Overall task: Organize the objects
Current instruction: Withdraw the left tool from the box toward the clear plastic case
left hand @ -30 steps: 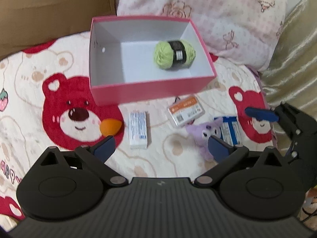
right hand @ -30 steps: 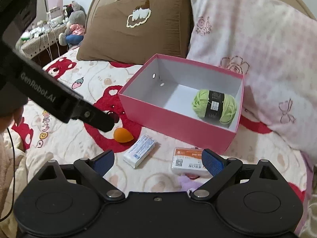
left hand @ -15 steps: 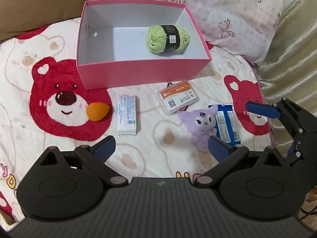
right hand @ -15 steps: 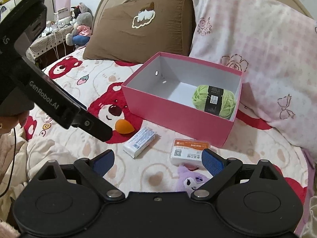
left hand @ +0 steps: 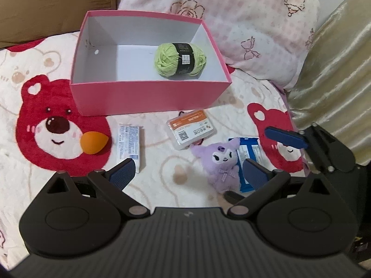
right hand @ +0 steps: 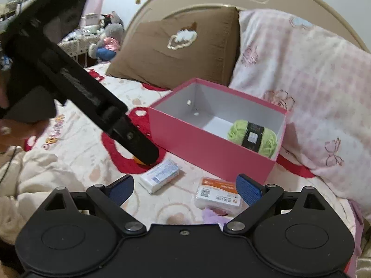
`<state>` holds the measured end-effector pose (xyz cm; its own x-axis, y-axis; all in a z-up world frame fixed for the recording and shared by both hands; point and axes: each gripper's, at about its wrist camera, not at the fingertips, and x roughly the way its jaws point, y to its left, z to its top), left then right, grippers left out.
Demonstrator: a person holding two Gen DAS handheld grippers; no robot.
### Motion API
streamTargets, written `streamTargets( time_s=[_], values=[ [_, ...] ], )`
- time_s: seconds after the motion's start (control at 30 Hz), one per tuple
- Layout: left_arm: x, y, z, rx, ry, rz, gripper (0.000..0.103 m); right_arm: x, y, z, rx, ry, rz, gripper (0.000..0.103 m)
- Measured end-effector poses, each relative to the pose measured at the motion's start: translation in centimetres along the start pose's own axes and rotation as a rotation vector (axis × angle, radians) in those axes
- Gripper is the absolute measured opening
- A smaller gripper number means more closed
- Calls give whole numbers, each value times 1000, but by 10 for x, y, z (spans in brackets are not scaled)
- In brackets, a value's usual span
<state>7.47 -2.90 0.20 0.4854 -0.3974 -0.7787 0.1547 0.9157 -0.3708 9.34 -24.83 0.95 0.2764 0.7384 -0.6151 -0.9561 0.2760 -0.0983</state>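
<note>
Left gripper (left hand: 187, 173) moved nearer the plush toy (left hand: 221, 162); both our jaws released, right gripper (right hand: 184, 187) risks collision.

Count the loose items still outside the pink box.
5: orange sponge, white pack, orange-labelled case, purple plush, blue packet beside it. More may be hidden.
</note>
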Motion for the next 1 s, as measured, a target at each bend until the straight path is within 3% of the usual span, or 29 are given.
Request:
streamTargets(
  time_s=[0.4, 0.53, 0.67, 1.0],
  values=[
    [39, 11, -7, -68, -4, -6, 98, 11, -3, -3, -13, 27, -21, 97],
    [53, 10, -11, -46, -15, 13, 98, 19, -12, -10, 0, 49, -13, 97],
    [65, 10, -12, -45, -22, 29, 98, 31, -21, -19, 16, 58, 61, 97],
    [96, -1, -2, 25, -65, 66, 94, 75, -39, -30, 30, 112, 60, 97]
  ],
)
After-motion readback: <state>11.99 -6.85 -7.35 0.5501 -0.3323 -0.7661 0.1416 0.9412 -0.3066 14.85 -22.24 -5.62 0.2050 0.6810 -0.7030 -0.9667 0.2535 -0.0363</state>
